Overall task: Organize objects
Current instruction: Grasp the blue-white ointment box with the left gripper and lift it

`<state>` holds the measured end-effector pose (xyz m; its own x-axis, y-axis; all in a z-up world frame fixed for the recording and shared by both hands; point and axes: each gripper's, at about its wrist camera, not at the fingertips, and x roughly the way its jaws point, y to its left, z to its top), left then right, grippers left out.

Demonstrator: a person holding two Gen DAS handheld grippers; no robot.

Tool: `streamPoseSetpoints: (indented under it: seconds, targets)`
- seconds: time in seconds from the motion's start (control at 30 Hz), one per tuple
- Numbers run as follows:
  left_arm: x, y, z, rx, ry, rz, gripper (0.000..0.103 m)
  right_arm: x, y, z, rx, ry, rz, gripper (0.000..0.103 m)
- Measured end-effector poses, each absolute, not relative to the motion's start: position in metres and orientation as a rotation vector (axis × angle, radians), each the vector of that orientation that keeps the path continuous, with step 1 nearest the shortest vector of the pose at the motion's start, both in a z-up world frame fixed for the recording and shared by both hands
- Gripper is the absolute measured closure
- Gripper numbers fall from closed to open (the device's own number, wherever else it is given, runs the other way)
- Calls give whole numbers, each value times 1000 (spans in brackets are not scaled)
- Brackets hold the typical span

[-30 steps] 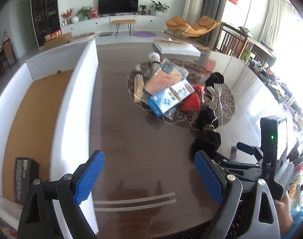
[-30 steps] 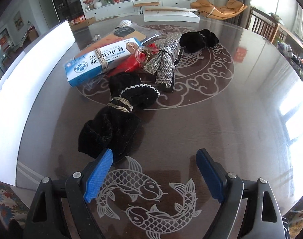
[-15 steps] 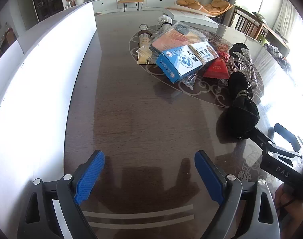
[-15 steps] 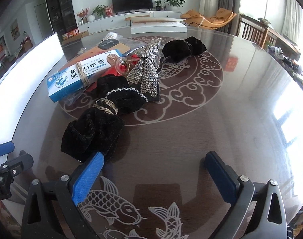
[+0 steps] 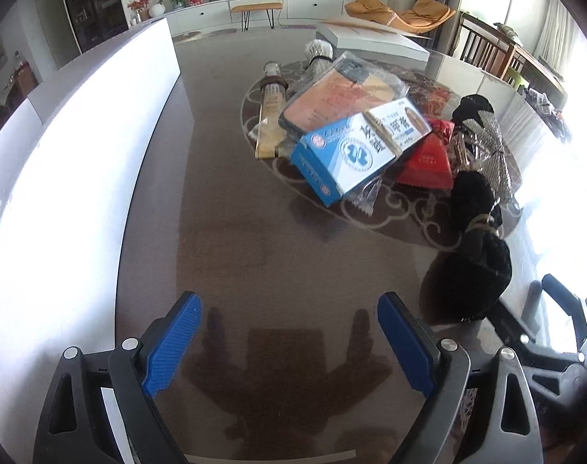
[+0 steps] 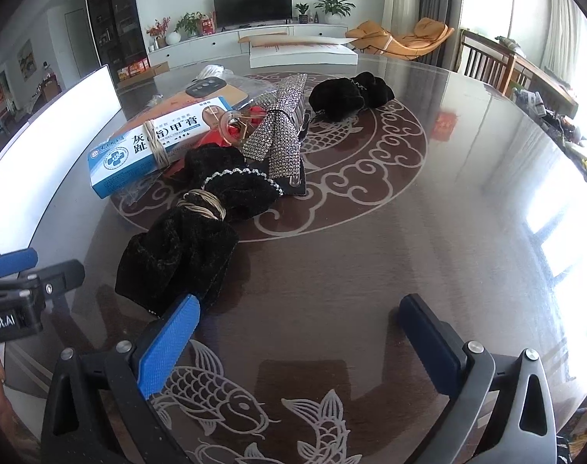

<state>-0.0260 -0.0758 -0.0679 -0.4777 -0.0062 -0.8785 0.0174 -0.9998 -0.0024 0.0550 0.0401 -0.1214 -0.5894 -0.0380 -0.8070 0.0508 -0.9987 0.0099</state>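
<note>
Sorting is hardly begun; the pile is still lying loose on the table. The left gripper and right gripper are both hovering wide open, holding nothing. The black velvet bow is lying just beyond the right gripper's left finger; the blue medicine box, red packet and rhinestone bow are crowding farther off; the white box wall is bordering the left.

The medicine box lies left of the velvet bow, on the table.
</note>
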Motion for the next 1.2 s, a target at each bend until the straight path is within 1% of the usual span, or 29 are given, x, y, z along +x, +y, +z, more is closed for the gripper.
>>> streamPoseSetpoints:
  seconds: [0.13, 0.23, 0.37, 0.4, 0.43, 0.47, 0.5, 0.57, 0.6, 0.73, 0.83, 0.87, 0.9, 0.93, 0.97, 1.0, 1.1, 1.2]
  targets:
    - [-50, -64, -44, 1502, -8, -2762, 10, 55, 39, -122, 1399, 25, -2759, 0]
    - [-74, -62, -37, 1435, 30, -2803, 10, 55, 39, -122, 1398, 25, -2759, 0]
    - [-116, -57, -60, 1537, 69, -2776, 10, 55, 39, -122, 1398, 25, -2759, 0]
    - [-121, -54, -67, 1571, 78, -2783, 12, 55, 39, -122, 1398, 25, -2759, 0]
    - [-122, -49, -73, 1593, 76, -2785, 17, 55, 39, -122, 1398, 25, -2758, 0]
    - [-120, -47, -79, 1612, 55, -2784, 33, 55, 39, -122, 1398, 25, -2759, 0]
    - [-115, -43, -80, 1590, -4, -2789, 41, 55, 38, -122, 1398, 25, -2759, 0]
    - [-103, -40, -79, 1581, -72, -2824, 53, 55, 39, -122, 1399, 26, -2760, 0]
    - [-96, -41, -79, 1593, -78, -2833, 56, 55, 39, -122, 1398, 27, -2760, 0]
    - [-66, -52, -78, 1653, -56, -2820, 56, 55, 39, -122, 1398, 27, -2760, 0]
    - [-44, -54, -77, 1703, -119, -2788, 55, 55, 39, -122, 1398, 27, -2760, 0]
    - [-38, -54, -77, 1721, -158, -2779, 52, 55, 39, -122, 1398, 26, -2760, 0]
    - [-35, -52, -77, 1734, -199, -2775, 43, 55, 39, -122, 1398, 26, -2760, 0]
    - [-34, -50, -77, 1729, -247, -2774, 38, 55, 39, -122, 1398, 26, -2760, 0]
    - [-33, -47, -75, 1697, -302, -2781, 28, 55, 39, -122, 1398, 26, -2760, 0]
    - [-33, -43, -72, 1652, -358, -2787, 23, 55, 39, -122, 1398, 26, -2760, 0]
    - [-48, -31, -72, 1599, -463, -2785, 22, 55, 39, -122, 1397, 26, -2760, 0]
    - [-69, -26, -77, 1625, -438, -2792, 22, 55, 40, -122, 1393, 16, -2757, 0]
